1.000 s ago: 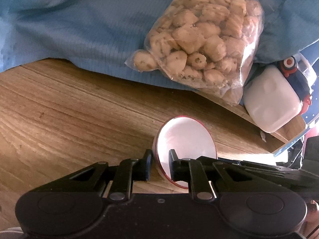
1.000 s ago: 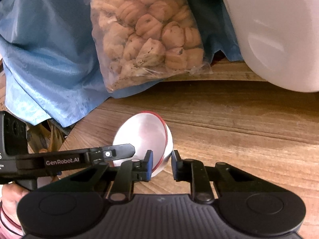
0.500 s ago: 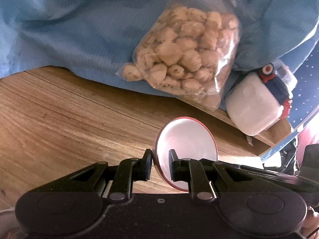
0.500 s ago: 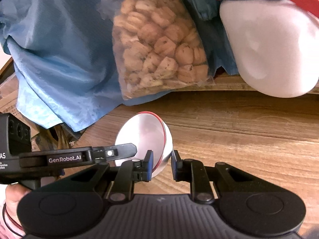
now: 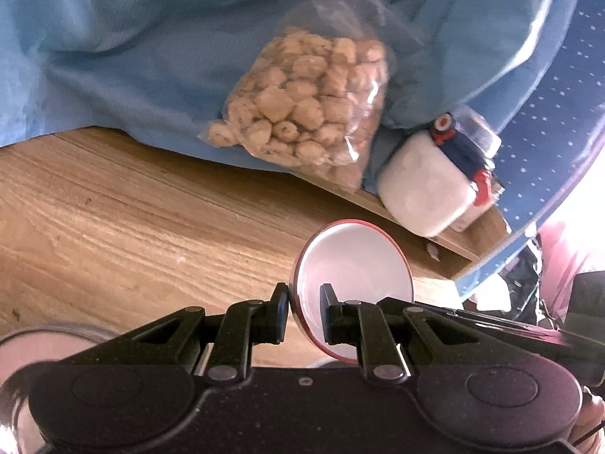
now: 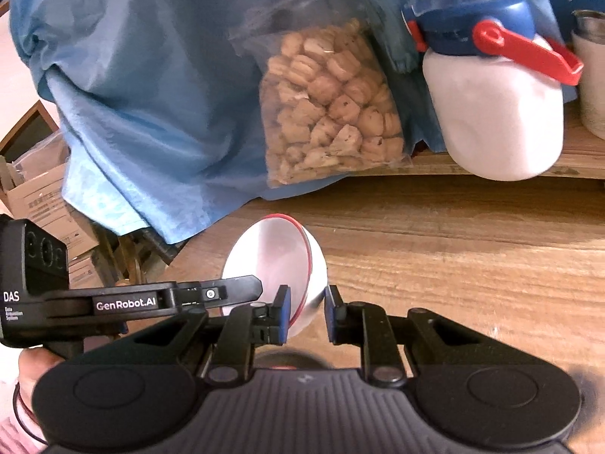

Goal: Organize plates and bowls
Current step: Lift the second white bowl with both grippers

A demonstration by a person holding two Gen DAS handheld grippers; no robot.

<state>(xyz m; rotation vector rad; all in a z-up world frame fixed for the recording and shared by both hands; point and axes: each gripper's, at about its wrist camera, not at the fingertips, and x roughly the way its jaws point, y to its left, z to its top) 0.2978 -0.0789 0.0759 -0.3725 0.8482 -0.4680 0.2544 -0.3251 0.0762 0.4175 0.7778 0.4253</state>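
Right wrist: snack bag [image 6: 332,109] and bottle [image 6: 495,113] beyond bowl [image 6: 276,265].

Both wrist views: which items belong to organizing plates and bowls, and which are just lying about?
Job:
- red-rimmed bowl, its rim pinched on opposite sides by left gripper and right gripper

Lying about:
- bag of biscuits
- blue cloth
- white bottle with blue cap
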